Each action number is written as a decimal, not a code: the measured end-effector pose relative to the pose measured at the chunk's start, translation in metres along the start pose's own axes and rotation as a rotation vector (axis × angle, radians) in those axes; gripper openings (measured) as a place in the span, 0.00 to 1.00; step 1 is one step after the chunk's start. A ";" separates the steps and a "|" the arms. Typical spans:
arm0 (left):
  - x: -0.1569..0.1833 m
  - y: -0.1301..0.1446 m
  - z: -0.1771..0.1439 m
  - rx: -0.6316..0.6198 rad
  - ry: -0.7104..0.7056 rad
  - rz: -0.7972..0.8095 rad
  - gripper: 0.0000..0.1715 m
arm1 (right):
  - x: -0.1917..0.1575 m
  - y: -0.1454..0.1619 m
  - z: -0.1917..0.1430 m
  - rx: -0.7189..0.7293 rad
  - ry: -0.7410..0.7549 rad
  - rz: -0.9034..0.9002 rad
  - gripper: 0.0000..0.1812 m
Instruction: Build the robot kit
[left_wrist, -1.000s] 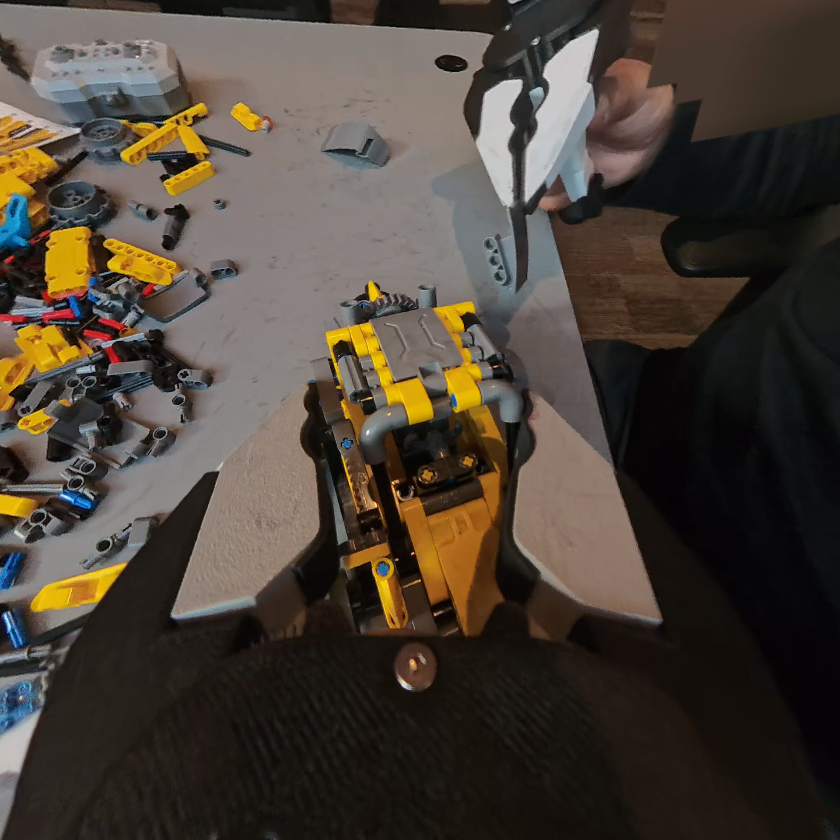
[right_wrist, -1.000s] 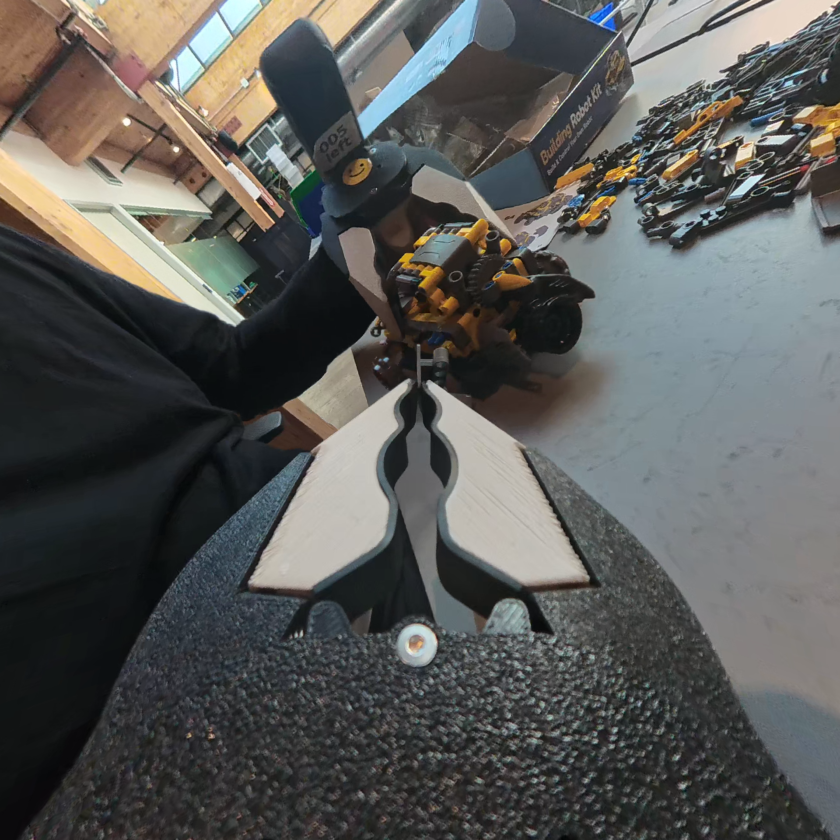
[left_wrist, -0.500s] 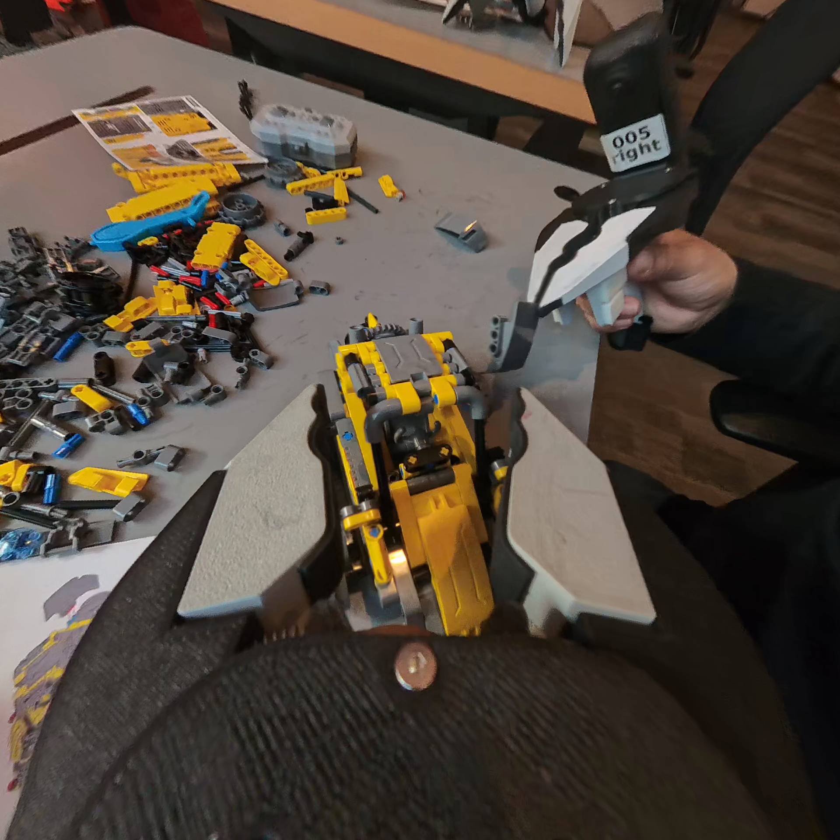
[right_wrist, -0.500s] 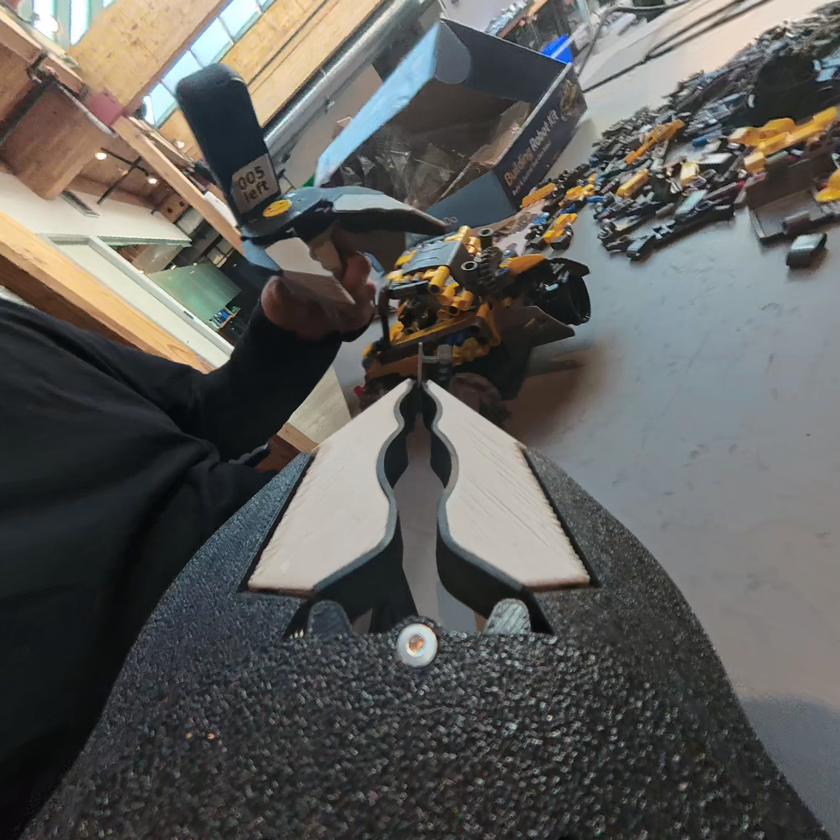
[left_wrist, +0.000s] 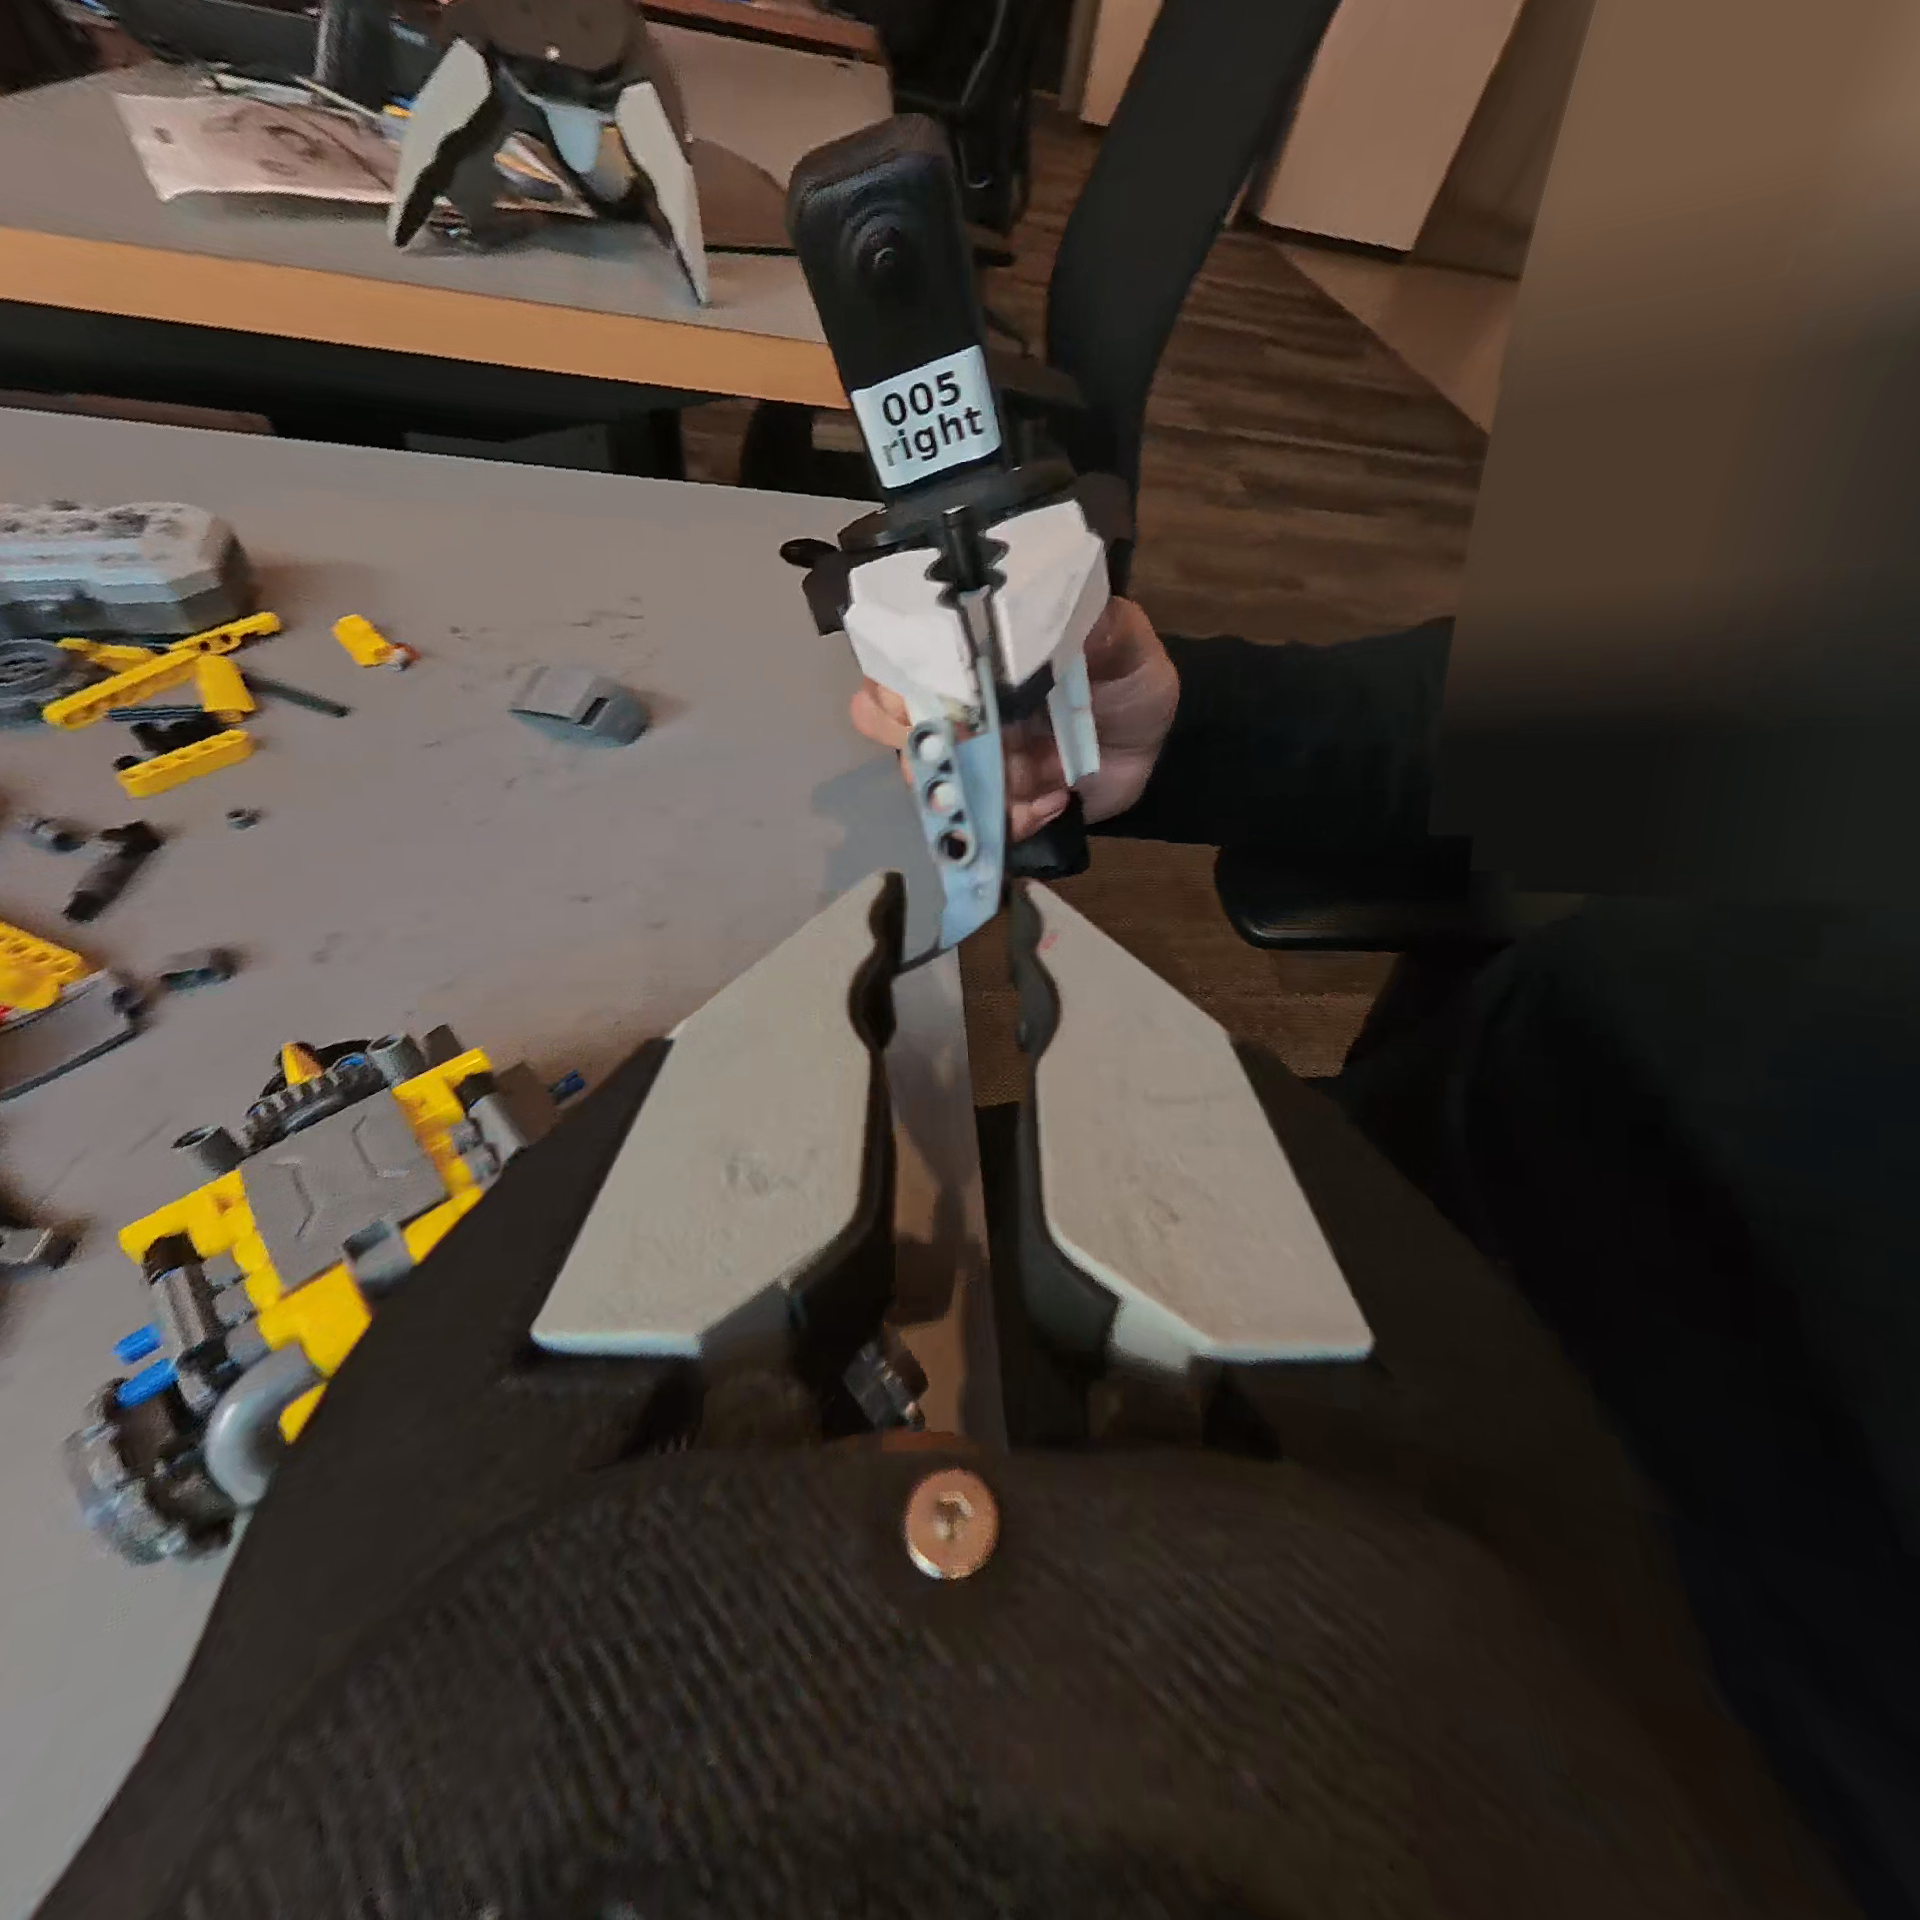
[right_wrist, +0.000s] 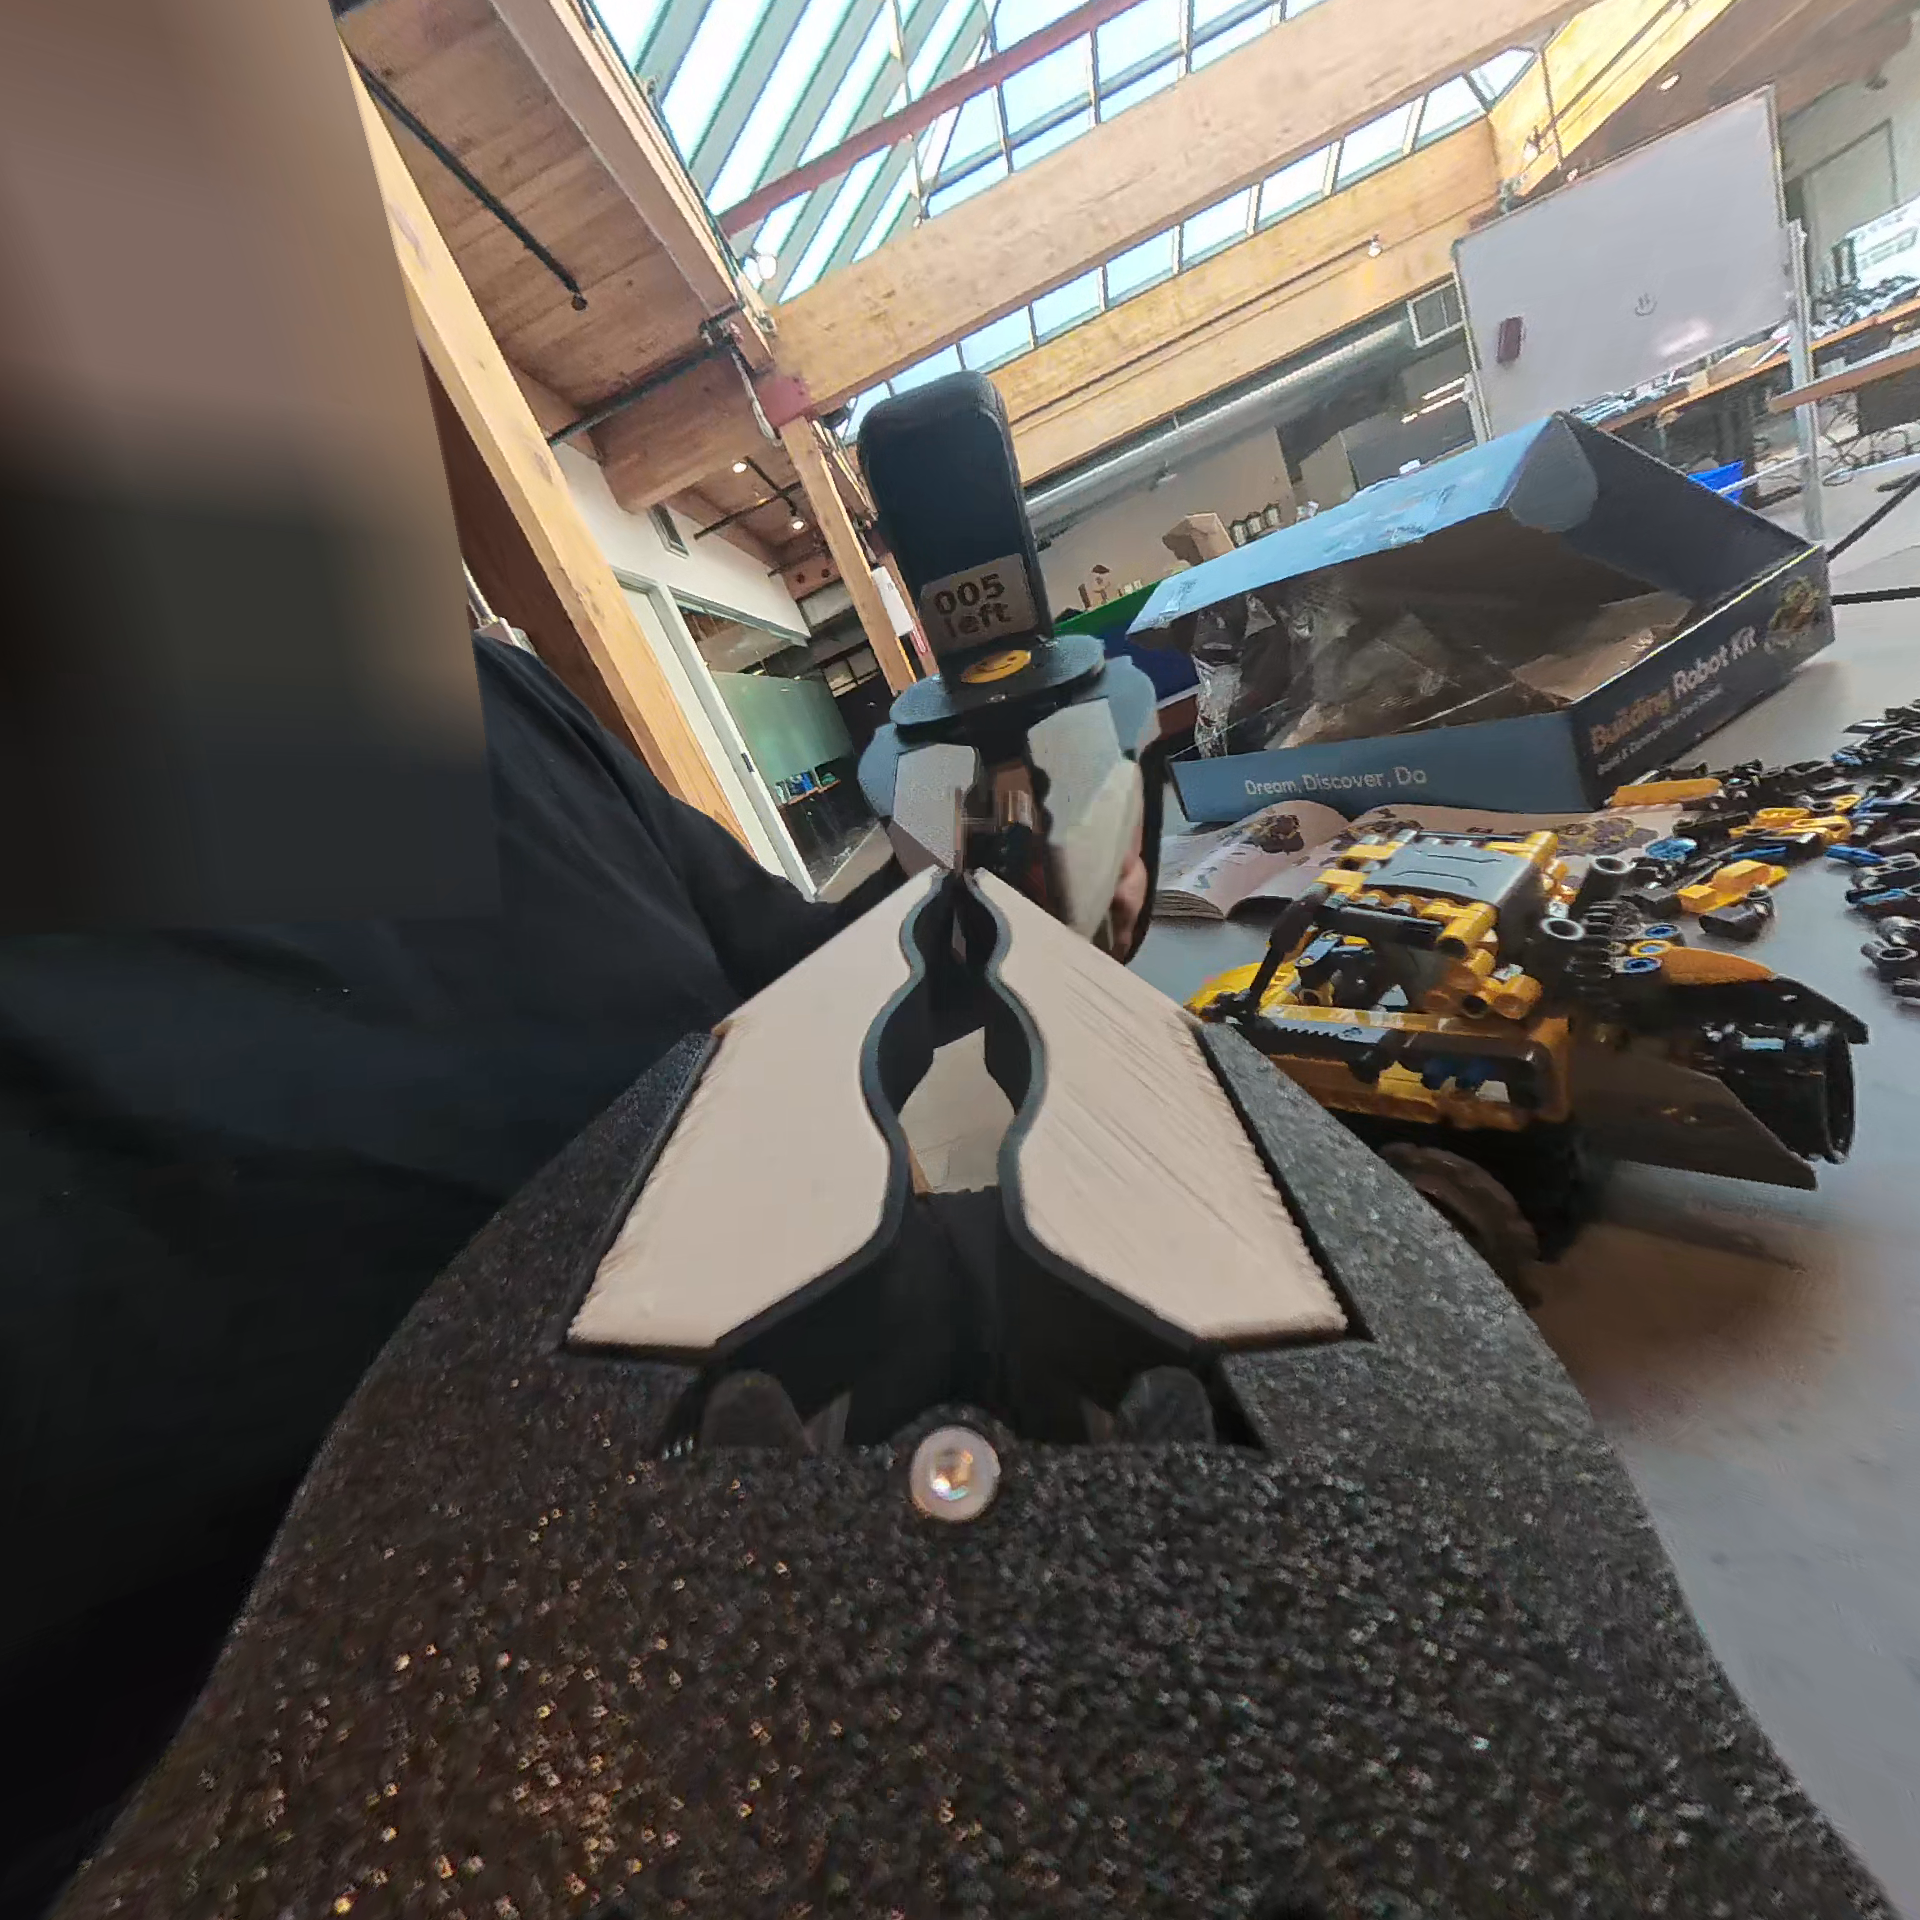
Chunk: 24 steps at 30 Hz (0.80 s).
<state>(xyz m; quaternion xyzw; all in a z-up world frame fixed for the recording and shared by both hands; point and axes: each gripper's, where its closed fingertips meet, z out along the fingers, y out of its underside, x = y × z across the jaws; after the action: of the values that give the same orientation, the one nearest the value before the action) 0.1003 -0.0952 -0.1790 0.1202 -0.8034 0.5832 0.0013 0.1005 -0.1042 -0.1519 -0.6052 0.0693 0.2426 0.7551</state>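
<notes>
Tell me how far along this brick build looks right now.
Built: the yellow vehicle stands assembled on the table. In hand: the right gripper is shut on a grey holed beam, whose lower end sits between the left gripper's fingertips; whether those grip it is unclear. Left: loose yellow and black pieces lie scattered on the table.

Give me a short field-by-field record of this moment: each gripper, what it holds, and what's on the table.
left gripper: open, tips either side of the grey panel's lower end
right gripper: shut on grey panel
yellow vehicle model: on the grey table, released
loose parts: scattered farther back on the table
open box: beyond the model
</notes>
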 end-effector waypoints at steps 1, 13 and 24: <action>0.002 0.001 0.002 0.003 0.010 0.009 0.05 | 0.002 0.001 0.000 -0.001 0.017 -0.005 0.00; -0.001 0.012 0.012 0.023 -0.011 -0.068 0.04 | 0.018 0.018 0.008 -0.054 0.085 0.039 0.05; -0.016 0.012 -0.004 0.010 -0.119 -0.069 0.13 | 0.038 0.020 0.010 -0.065 0.246 0.096 0.00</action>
<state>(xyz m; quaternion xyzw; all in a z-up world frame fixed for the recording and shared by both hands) 0.1135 -0.0852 -0.1909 0.1823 -0.7944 0.5787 -0.0271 0.1225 -0.0808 -0.1819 -0.6503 0.1826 0.2045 0.7084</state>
